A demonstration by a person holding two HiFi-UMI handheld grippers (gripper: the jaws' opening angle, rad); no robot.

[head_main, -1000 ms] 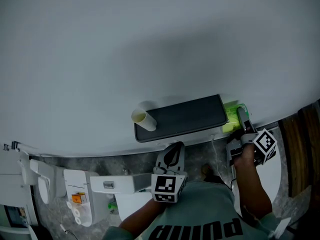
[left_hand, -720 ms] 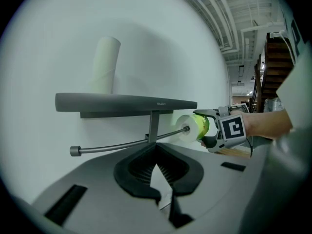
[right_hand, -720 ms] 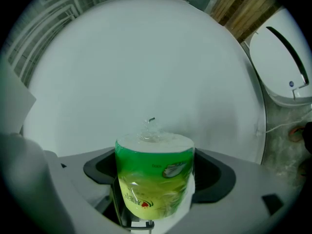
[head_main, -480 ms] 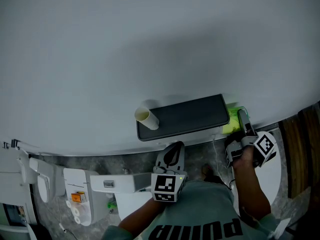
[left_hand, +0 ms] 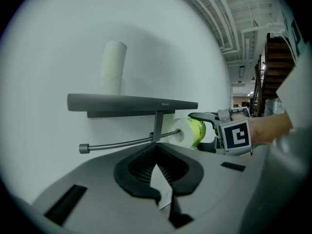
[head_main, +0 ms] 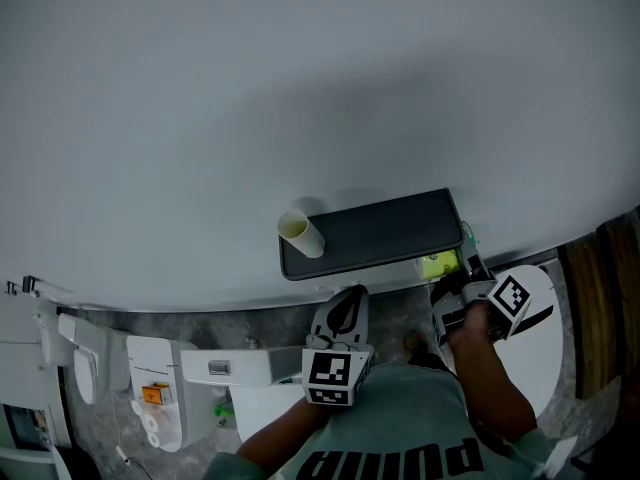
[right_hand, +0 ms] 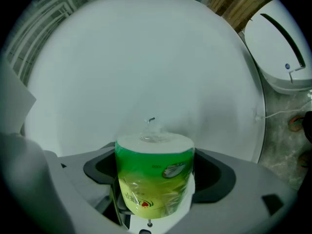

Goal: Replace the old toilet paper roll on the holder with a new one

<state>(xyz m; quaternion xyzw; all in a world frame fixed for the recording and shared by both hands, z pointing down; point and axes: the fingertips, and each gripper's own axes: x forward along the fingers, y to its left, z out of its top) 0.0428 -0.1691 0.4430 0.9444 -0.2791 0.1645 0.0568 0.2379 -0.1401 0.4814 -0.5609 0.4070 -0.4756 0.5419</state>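
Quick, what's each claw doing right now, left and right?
Left claw: closed, nothing in it.
Right claw: closed on the green-wrapped toilet paper roll.

A white wall (head_main: 300,88) faces the left tool (head_main: 347,303) and the right tool (head_main: 452,273). Left of the left tool, white fixtures (head_main: 150,368) stand on the grey marbled floor (head_main: 395,313); right of the right tool, a white lidded bin (head_main: 545,358) stands beside a wooden panel (head_main: 600,308).
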